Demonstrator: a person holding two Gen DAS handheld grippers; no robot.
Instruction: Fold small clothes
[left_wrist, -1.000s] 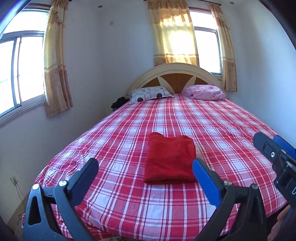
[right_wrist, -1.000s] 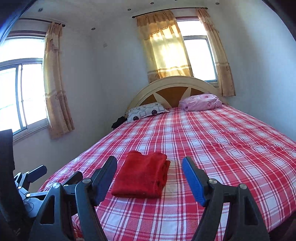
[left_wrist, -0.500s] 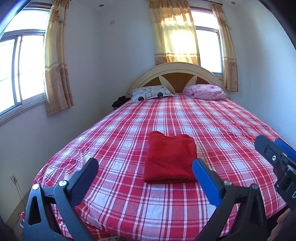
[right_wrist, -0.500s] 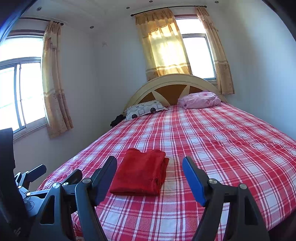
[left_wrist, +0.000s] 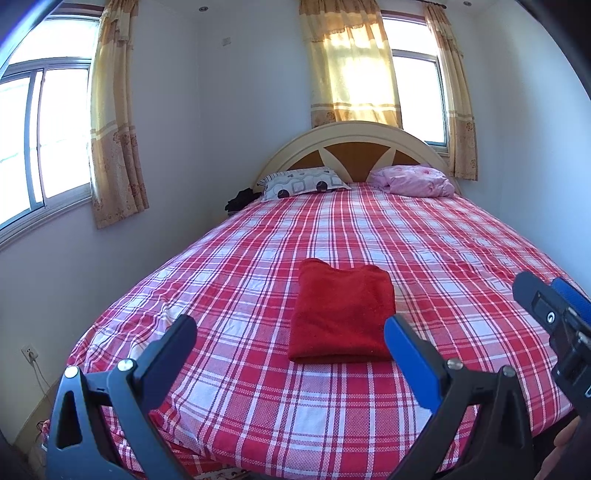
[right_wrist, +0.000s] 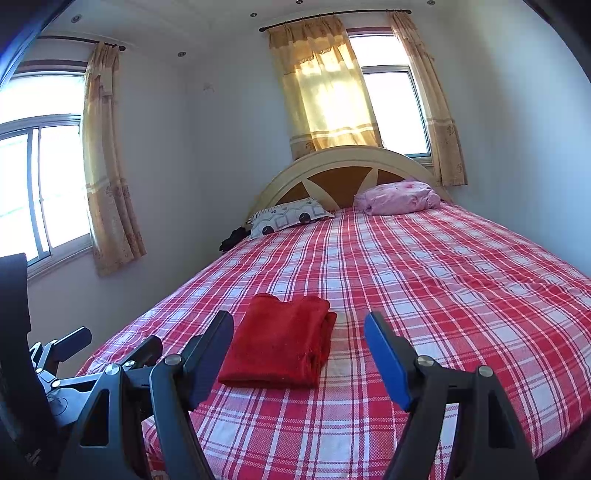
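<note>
A red garment (left_wrist: 341, 314) lies neatly folded near the foot of the checked bed (left_wrist: 461, 251), apparently finished, while the left gripper (left_wrist: 288, 336) and right gripper (right_wrist: 299, 354) hover spread apart, holding nothing.

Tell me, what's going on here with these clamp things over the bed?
A person holds a two-finger gripper in each hand at the foot of a bed with a red plaid sheet. A red garment lies folded on it, touched by neither. The left gripper and right gripper both hover open and empty, so the folding looks done.
</note>
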